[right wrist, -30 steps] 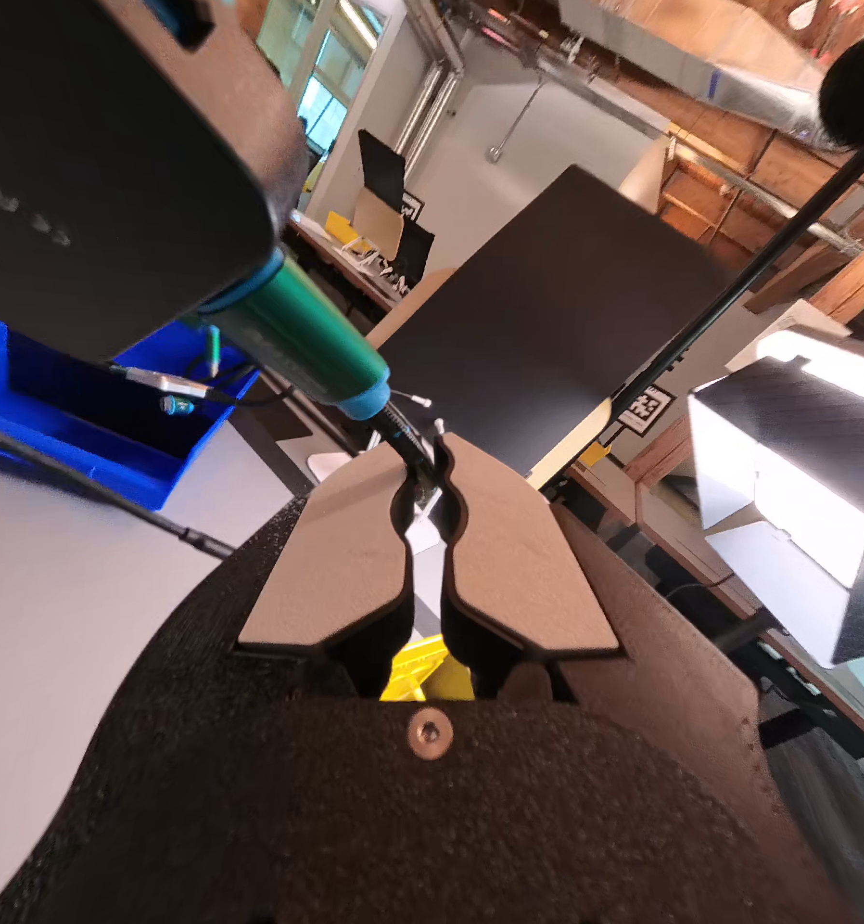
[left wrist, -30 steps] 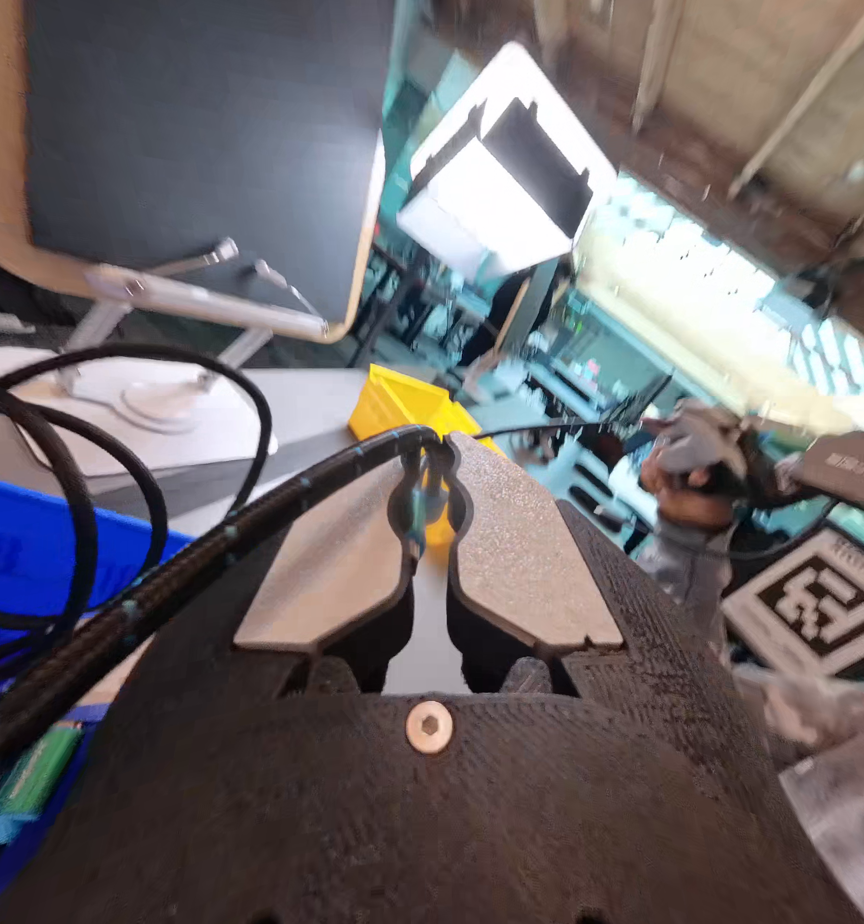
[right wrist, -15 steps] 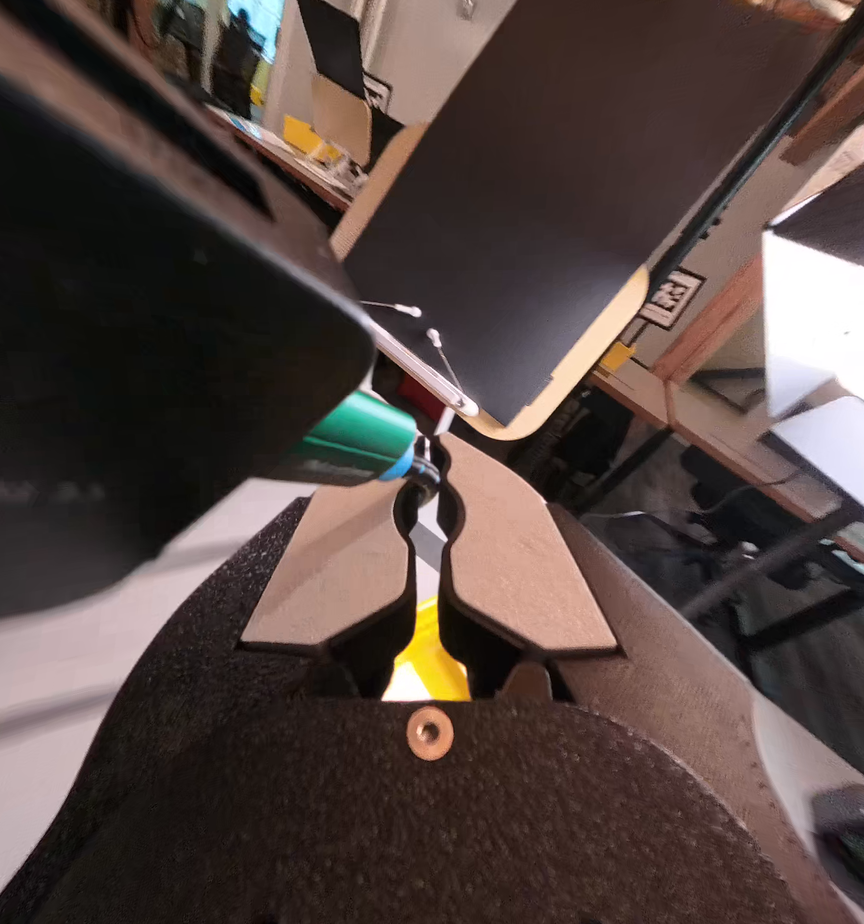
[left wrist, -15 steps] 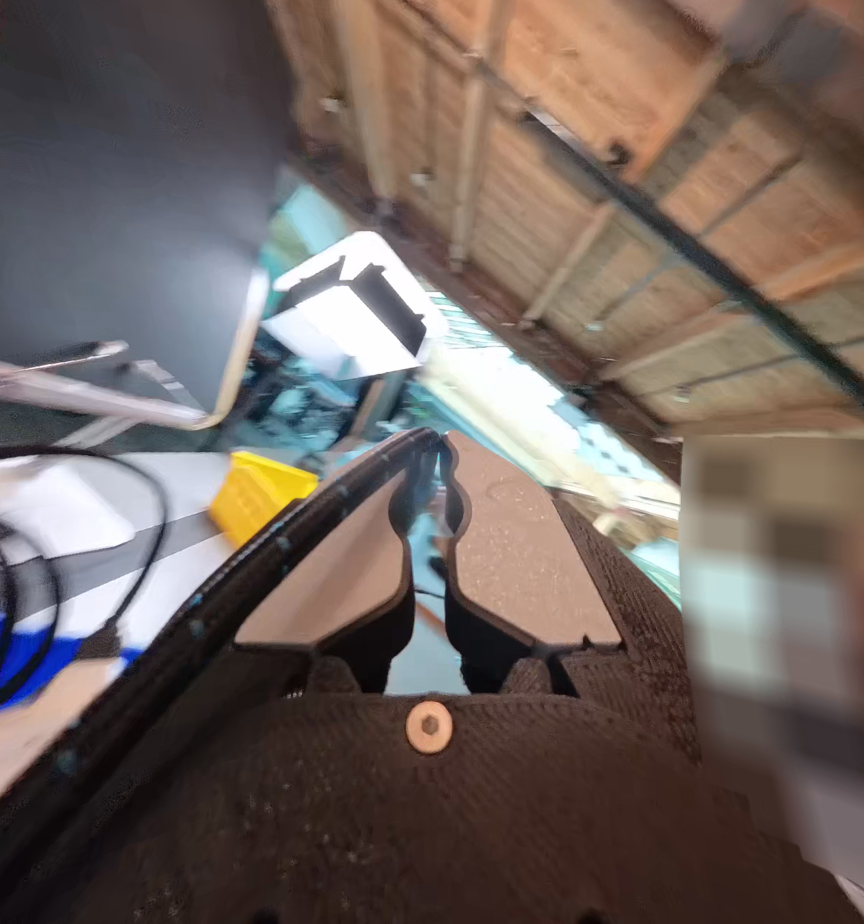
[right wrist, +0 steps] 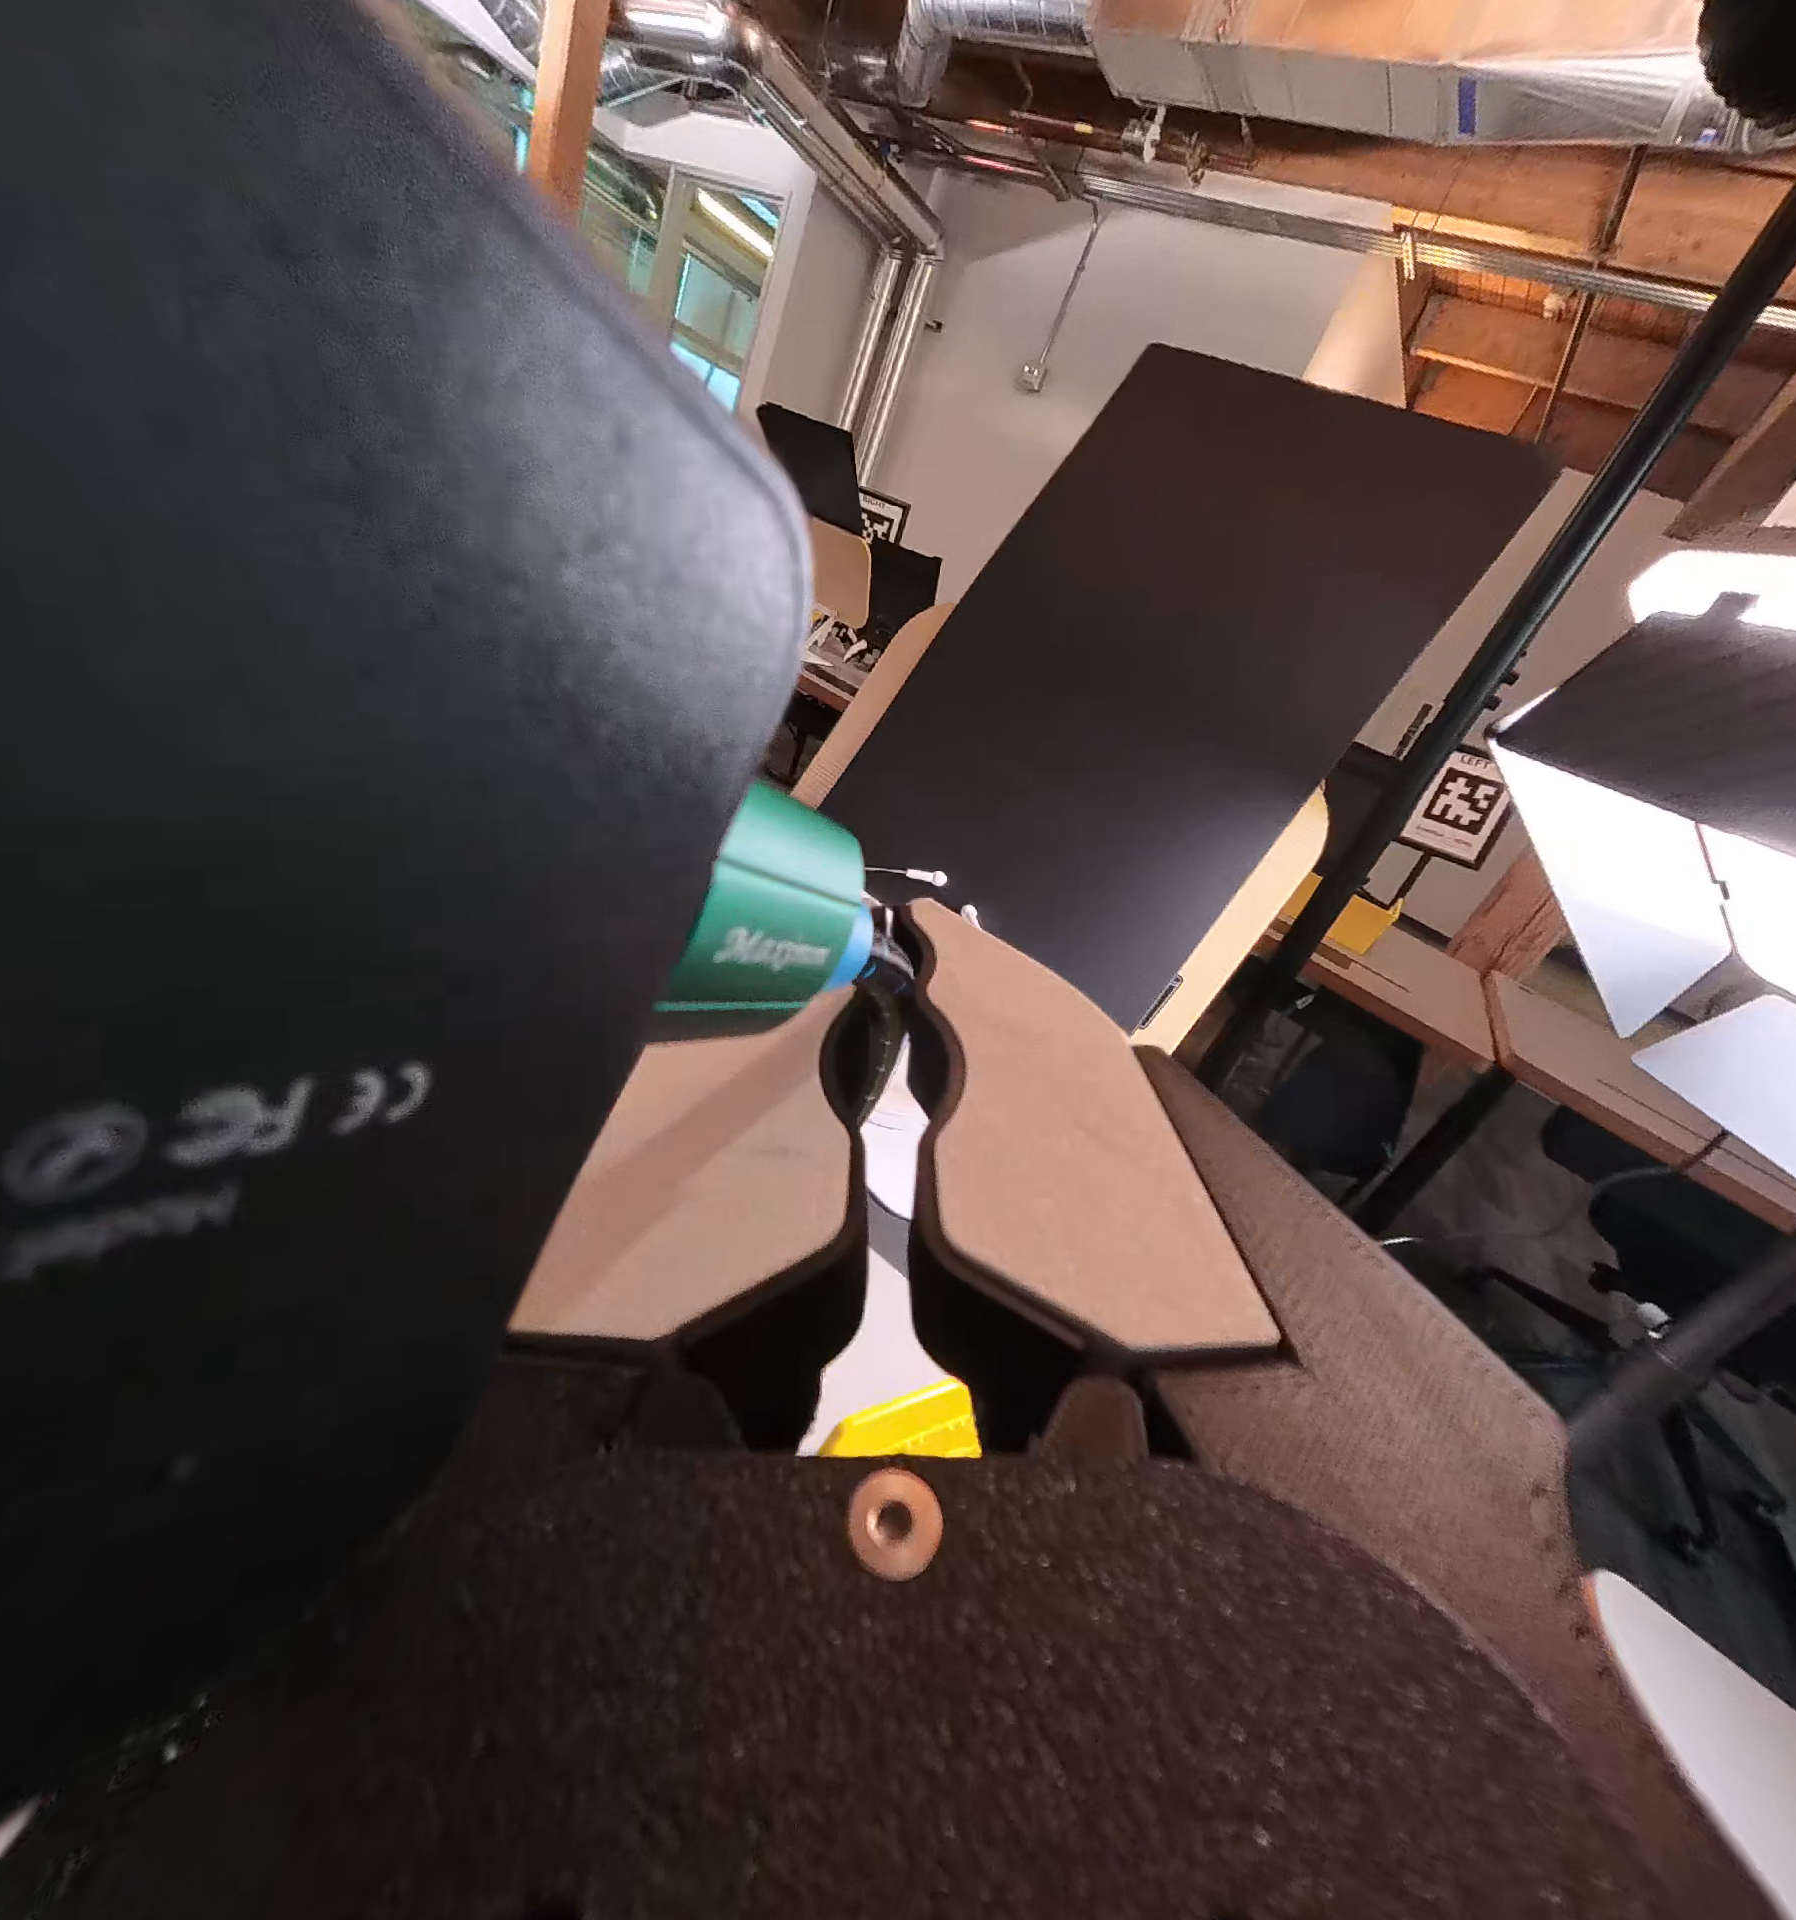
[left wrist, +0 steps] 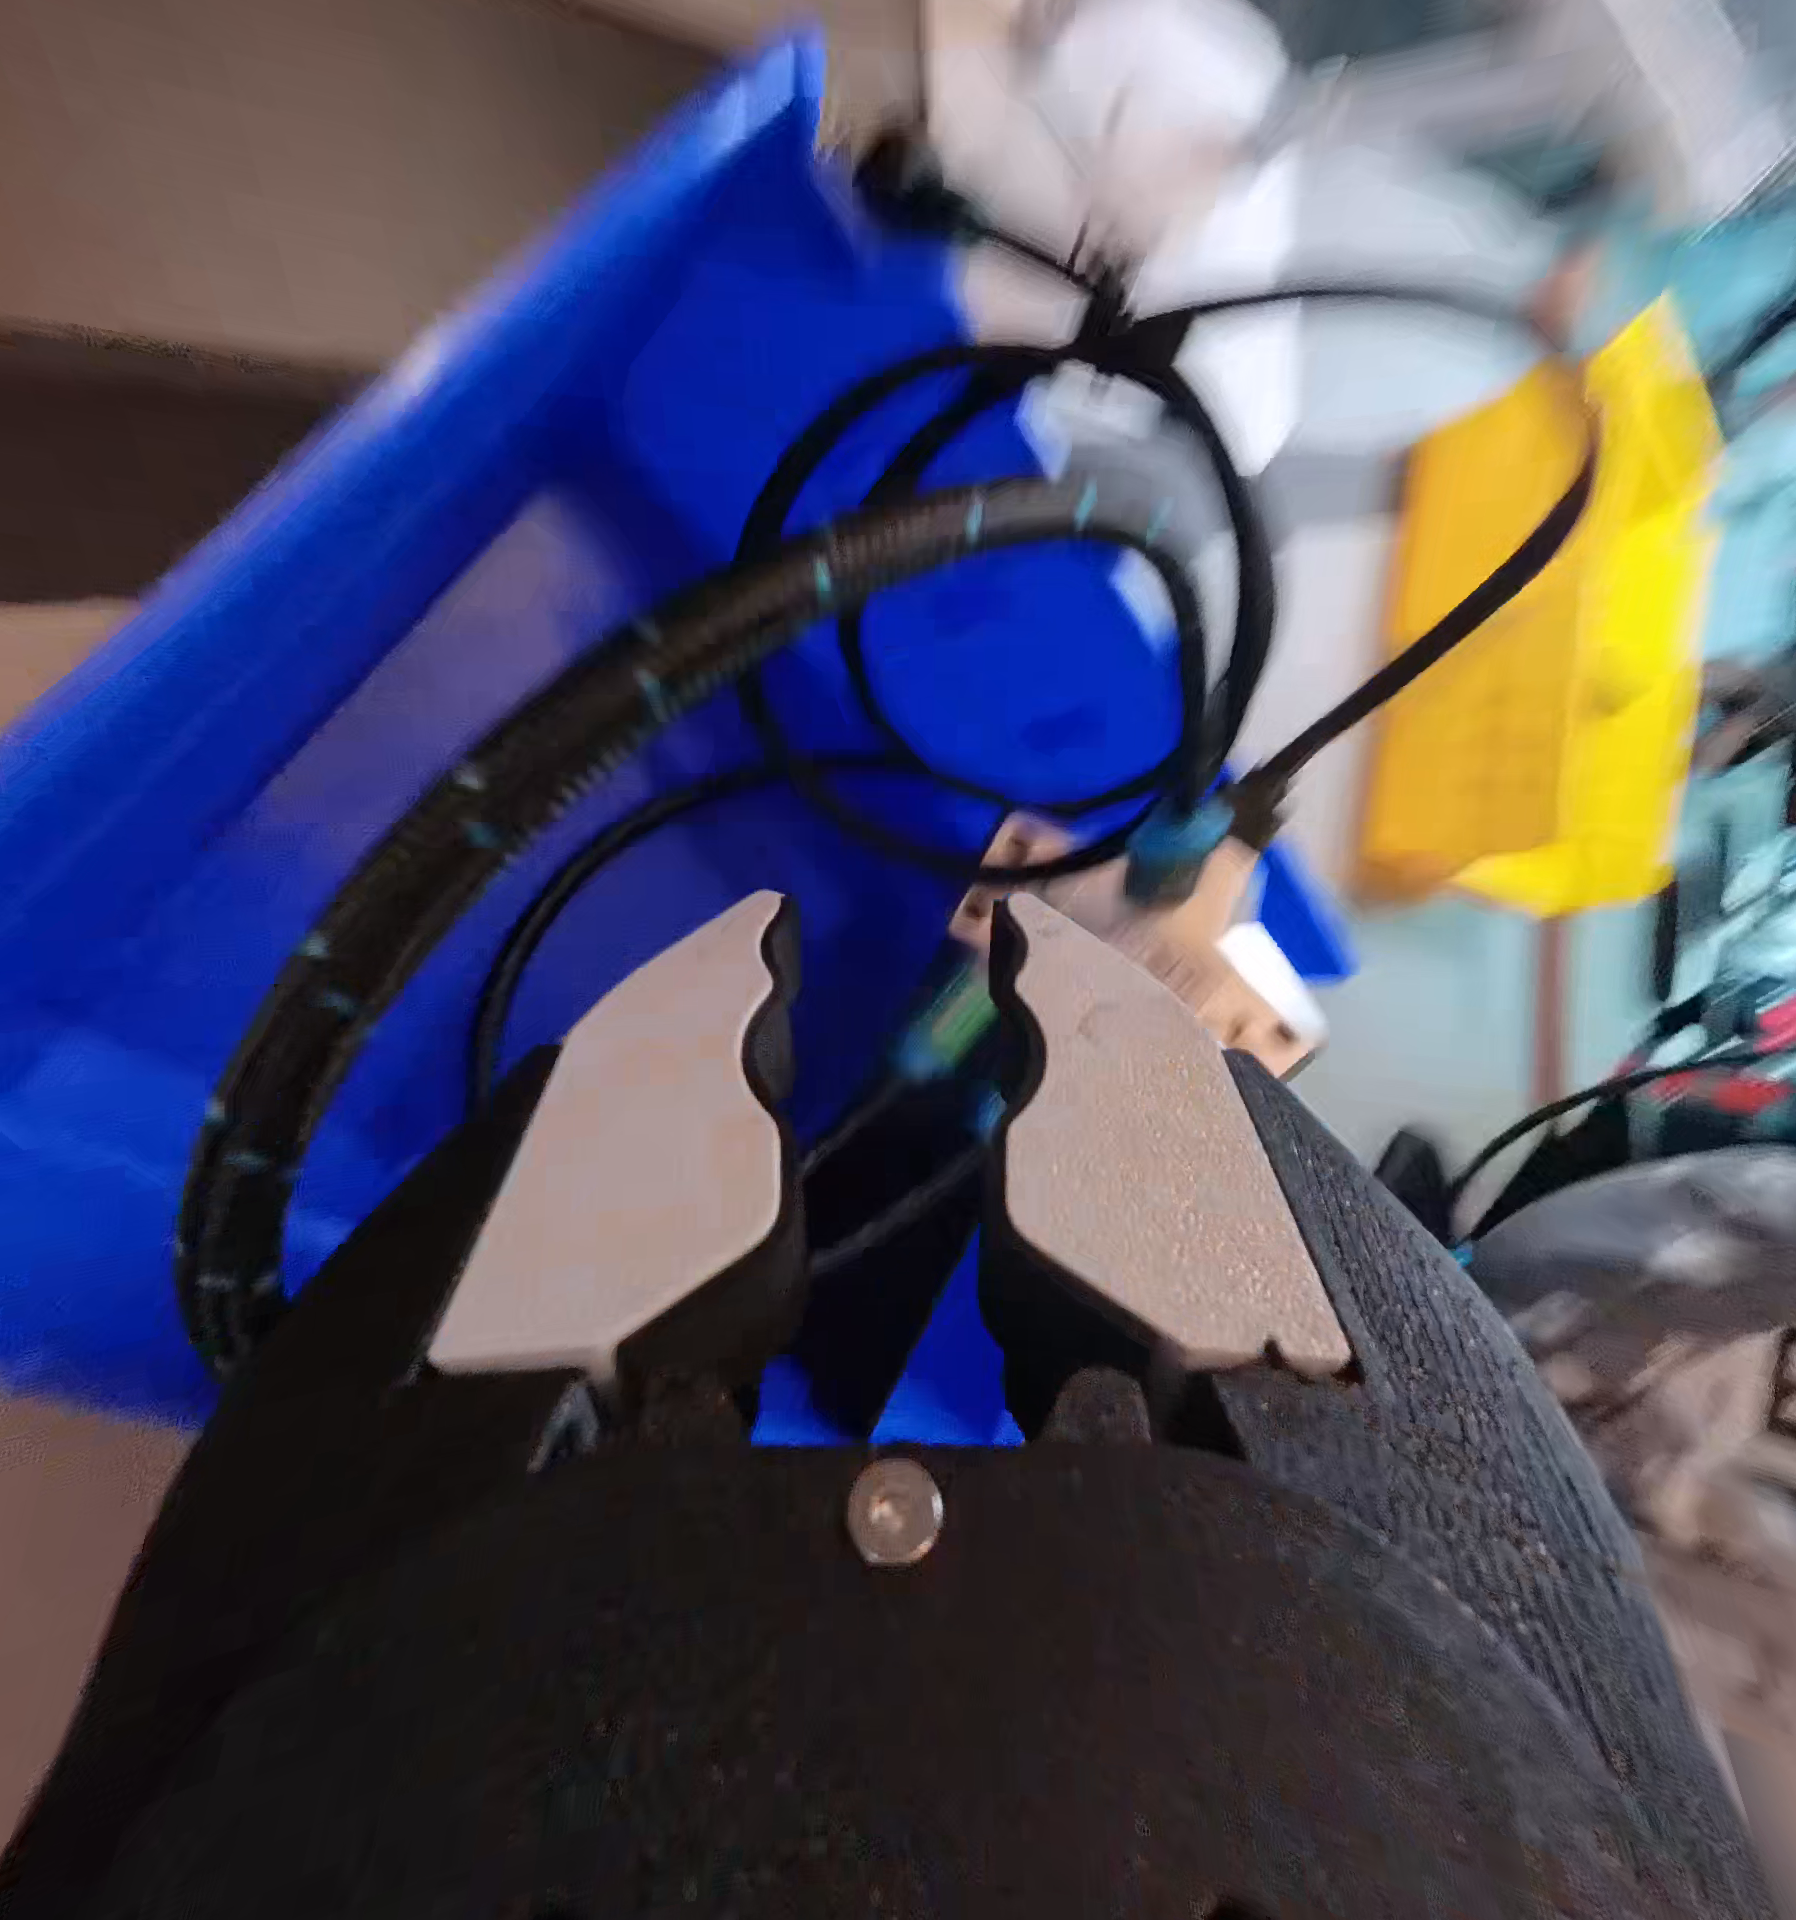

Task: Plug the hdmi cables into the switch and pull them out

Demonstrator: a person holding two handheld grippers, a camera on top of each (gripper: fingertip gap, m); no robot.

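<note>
Clamped nearly together, the right gripper [right wrist: 899, 961] is pinching the thin black cable [right wrist: 878, 1039] just behind a green HDMI plug [right wrist: 780, 914], with only a sliver of gap showing between its tan pads. That plug is sitting seated in the black switch [right wrist: 302, 727], which is hanging up and to the left of the fingertips and filling that side of the right wrist view; the plug's long axis is running from the switch down and rightward into the grip, so I judge any pull-out has to follow that line straight back. Over on the other side, the left gripper [left wrist: 889, 935] is standing with its fingers apart and holding nothing, pointing into a blue bin [left wrist: 354, 727] where a thick braided cable [left wrist: 520, 790] is looping beside thinner black leads; a second green connector [left wrist: 951, 1023] is lying just beyond its tips, though motion blur is smearing the detail. A yellow bin [left wrist: 1538, 644] is sitting to the right on the pale tabletop [right wrist: 1756, 1704]. Behind, a dark panel [right wrist: 1133, 675] is leaning under exposed timber beams, ducting and bright studio lights.
</note>
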